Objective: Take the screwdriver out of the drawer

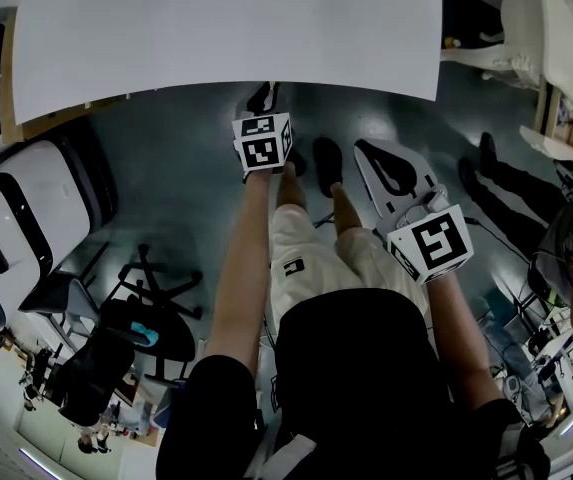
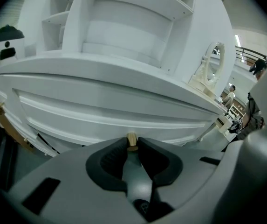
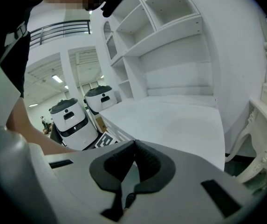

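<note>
- Left gripper [image 2: 133, 145]: jaws closed on the small wooden knob [image 2: 132, 139] of the drawer [image 2: 100, 107]. 1 dark pad presses on each side of the knob, whose end pokes out between the jaw tips.
- Drawer: white front with moulded panel, directly under the edge of the white desk top [image 1: 226, 28]. It looks closed; no gap shows above the front.
- Screwdriver: visible in none of the 3 views, so I cannot place it.
- Right gripper [image 3: 133, 145]: jaws together, tips touching, nothing between them. In the head view it sits well apart from the left one, lower and to the right, beside the person's right leg and clear of the desk.
- Surroundings: white shelf unit [image 2: 124, 27] stands on the desk. 2 white rounded machines [image 3: 70, 120] stand beyond the desk's far side. A black office chair [image 1: 136, 318] is on the floor to the person's left.
</note>
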`<state>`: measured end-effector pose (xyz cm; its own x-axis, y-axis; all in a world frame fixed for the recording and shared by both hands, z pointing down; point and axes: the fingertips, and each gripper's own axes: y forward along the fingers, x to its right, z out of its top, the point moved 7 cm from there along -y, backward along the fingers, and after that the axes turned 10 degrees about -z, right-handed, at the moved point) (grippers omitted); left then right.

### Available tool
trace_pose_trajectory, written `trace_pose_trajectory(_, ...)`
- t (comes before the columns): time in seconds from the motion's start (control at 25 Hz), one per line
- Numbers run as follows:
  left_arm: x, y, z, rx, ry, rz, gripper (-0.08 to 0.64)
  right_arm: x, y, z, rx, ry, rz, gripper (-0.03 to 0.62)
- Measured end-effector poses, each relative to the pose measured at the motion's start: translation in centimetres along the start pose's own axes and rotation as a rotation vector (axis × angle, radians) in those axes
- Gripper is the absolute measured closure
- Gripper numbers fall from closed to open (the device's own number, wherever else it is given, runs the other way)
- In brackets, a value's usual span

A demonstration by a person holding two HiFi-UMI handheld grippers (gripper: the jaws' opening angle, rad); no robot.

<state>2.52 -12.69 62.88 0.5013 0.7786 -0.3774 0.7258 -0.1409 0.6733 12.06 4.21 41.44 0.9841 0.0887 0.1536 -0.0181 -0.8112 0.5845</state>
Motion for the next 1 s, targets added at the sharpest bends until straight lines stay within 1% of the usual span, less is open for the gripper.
trace_pose_trajectory(0.4,-0.1,-0.3,-0.1,-0.041,-0.012,-0.012,0.477,-1.3,-0.1,-0.5,-0.012,0.005,0.018,0.575)
trace_pose_trajectory(0.6,-0.2,-0.7,-0.4,-0.034,-0.061,-0.009,0.477,-1.6,-0.1,-0.6,-0.011,0.013,0.014,0.575)
trace_pose_trajectory(0.8,0.1,-1.2,-1.0,-0.041,-0.079,-0.01,0.479,-1.5,-0.4,-0.6,-0.008,0.009,0.015,0.575)
trace_pose_trajectory(0.88,0.4,-1.3,-1.2,-0.044,-0.075,-0.006,0.479,-1.4,-0.5,-0.5,-0.008,0.009,0.016,0.575)
trace_pose_trajectory(1.0,0.8,-1.4,-1.4,-0.055,-0.032,0.015,0.479,-1.3,-0.6,-0.5,-0.009,0.009,0.017,0.575)
